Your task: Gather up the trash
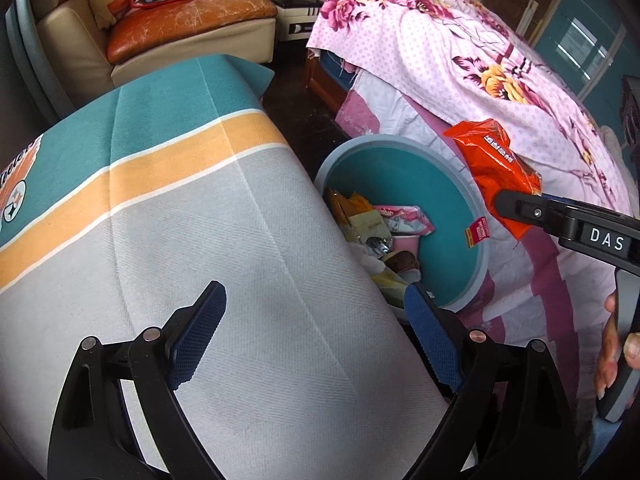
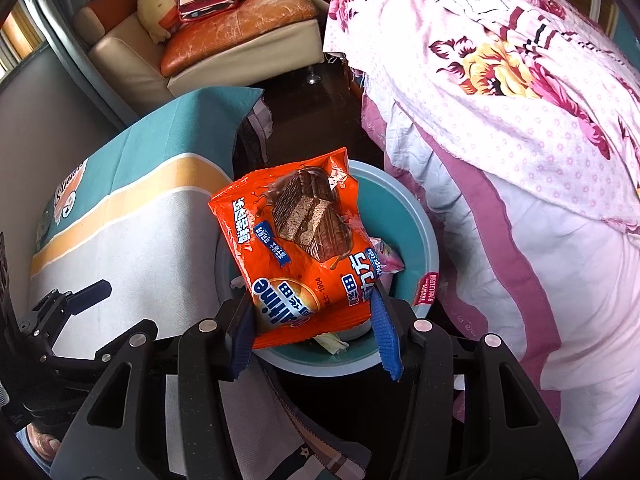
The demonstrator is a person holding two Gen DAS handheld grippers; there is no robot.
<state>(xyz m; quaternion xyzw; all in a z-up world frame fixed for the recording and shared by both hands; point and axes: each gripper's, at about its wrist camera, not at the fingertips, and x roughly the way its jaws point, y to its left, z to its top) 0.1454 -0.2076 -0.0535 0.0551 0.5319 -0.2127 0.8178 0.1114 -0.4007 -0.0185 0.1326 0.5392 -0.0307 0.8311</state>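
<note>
An orange snack packet [image 2: 304, 248] with a chocolate wafer picture hangs over the round teal bin [image 2: 430, 236]. My right gripper [image 2: 314, 332] is shut on the packet's lower edge, blue pads pressing both sides. In the left wrist view the same packet [image 1: 496, 164] sticks up from the right gripper [image 1: 520, 208] above the bin's far rim [image 1: 384, 142]. Several wrappers and cups [image 1: 384, 236] lie inside the bin. My left gripper [image 1: 316, 336] is open and holds nothing, over the cloth-covered table [image 1: 200, 220] beside the bin. The right wrist view shows it [image 2: 86, 294] at the left edge.
The table's grey, orange and teal cloth [image 2: 132, 216] reaches the bin's left side. A bed with a pink floral sheet [image 1: 480, 60] crowds the bin's right. A cream sofa with an orange cushion [image 1: 180, 12] stands at the back. A hand [image 1: 616, 344] grips the right handle.
</note>
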